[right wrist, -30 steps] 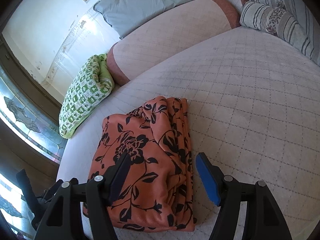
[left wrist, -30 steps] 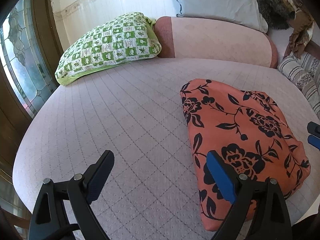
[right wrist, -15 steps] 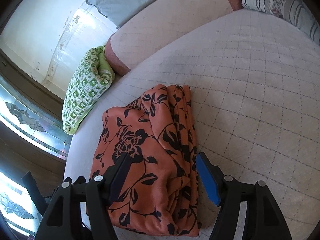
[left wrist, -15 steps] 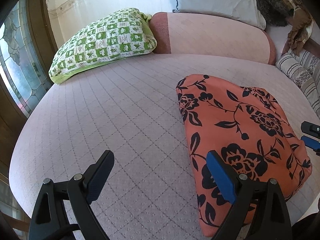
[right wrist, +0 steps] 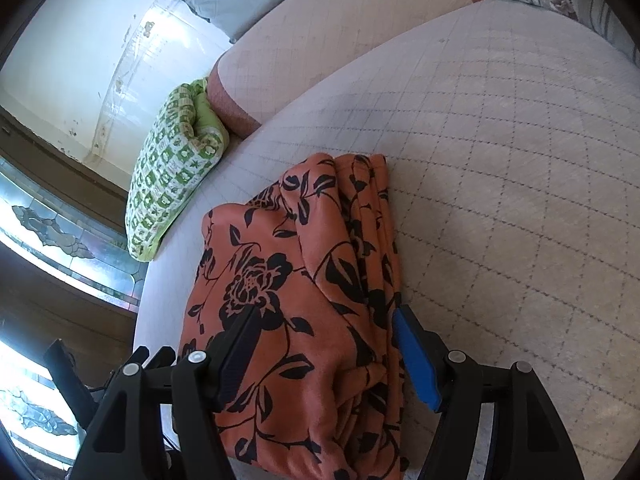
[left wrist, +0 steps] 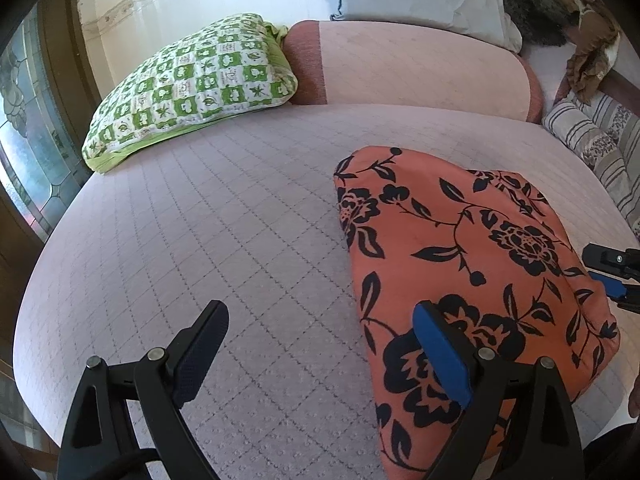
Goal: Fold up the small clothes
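Lying folded on the quilted bed [left wrist: 224, 216] is one orange garment [left wrist: 460, 248] with black flowers, near the front edge. Two grippers hover there: the left gripper [left wrist: 320, 344] gapes wide over bare mattress beside the cloth; the right gripper [right wrist: 324, 344] straddles the garment's layered edge, fingers spread, not pinching. One green checked pillow [left wrist: 192, 80] rests behind.

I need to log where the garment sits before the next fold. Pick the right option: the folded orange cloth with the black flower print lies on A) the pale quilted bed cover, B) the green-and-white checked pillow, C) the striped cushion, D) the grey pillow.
A: the folded orange cloth with the black flower print rests directly on the pale quilted bed cover, apart from every pillow.
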A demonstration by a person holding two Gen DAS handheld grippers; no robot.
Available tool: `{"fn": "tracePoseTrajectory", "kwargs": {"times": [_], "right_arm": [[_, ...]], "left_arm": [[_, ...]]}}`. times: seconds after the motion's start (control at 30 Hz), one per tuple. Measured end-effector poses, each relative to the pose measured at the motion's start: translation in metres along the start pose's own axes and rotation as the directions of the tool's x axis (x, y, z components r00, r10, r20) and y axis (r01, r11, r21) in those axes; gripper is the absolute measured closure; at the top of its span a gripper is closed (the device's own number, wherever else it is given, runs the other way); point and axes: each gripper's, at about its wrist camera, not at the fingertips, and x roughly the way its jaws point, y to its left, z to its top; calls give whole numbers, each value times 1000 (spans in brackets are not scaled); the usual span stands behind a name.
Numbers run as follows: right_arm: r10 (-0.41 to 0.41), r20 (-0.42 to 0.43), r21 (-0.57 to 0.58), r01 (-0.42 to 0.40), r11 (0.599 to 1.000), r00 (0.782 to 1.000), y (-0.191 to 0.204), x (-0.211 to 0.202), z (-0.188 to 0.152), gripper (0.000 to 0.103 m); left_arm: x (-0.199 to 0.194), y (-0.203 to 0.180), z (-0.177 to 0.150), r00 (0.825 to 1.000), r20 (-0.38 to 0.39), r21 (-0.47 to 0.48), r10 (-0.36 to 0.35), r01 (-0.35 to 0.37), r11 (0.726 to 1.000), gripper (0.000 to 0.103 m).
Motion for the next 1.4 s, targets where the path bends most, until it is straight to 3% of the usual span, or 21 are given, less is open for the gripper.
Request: {"fn": "tracePoseTrajectory", "kwargs": {"times": [0.43, 0.83, 1.17, 1.4], "right_arm": [[27, -60, 40, -25, 999, 998, -7, 22, 10, 32], [50, -108, 73, -42, 996, 993, -10, 40, 15, 31], [137, -118, 148, -119, 982, 983, -11, 58, 20, 16], [161, -120, 159, -141, 977, 980, -9, 64, 22, 17]], "left_arm": [[24, -22, 11, 995, -47, 51, -89, 91, 995, 10], [36, -18, 12, 986, -64, 20, -152, 154, 988, 9], [50, -12, 19, 966, -102, -46, -236, 232, 972, 9], [54, -16, 21, 961, -106, -37, -255, 253, 967, 9]]}}
